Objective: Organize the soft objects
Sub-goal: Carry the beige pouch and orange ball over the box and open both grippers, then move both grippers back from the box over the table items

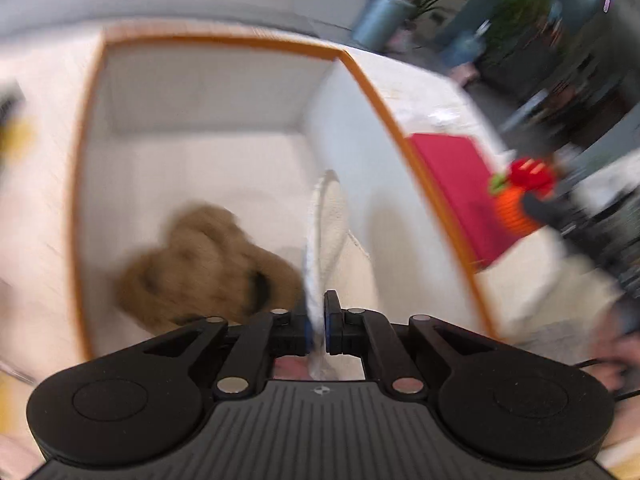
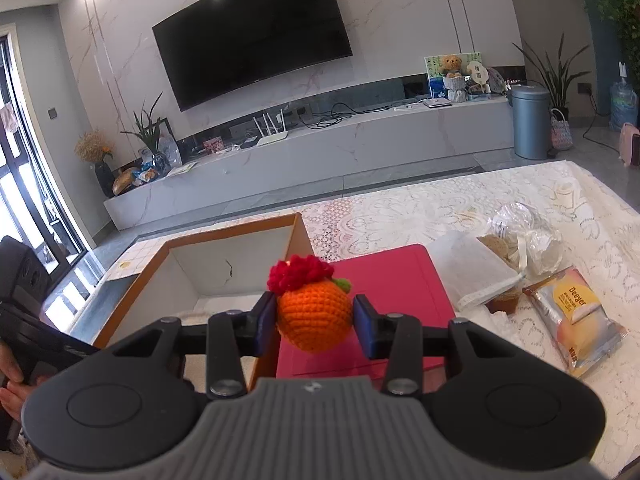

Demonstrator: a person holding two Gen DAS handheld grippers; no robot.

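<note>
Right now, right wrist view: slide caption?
Right gripper clamps orange crocheted fruit above orange-rimmed white box and pink board.

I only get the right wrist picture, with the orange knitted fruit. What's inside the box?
Observer: A brown teddy bear lies on the floor of the box.
Child: What is the other gripper doing?
Observer: The left gripper is shut on a white mesh bag, hanging over the box.
Child: Is my fruit in the box yet?
Observer: No. From the left wrist view, the knitted fruit, in the right gripper, sits outside the box wall, over the red mat.
</note>
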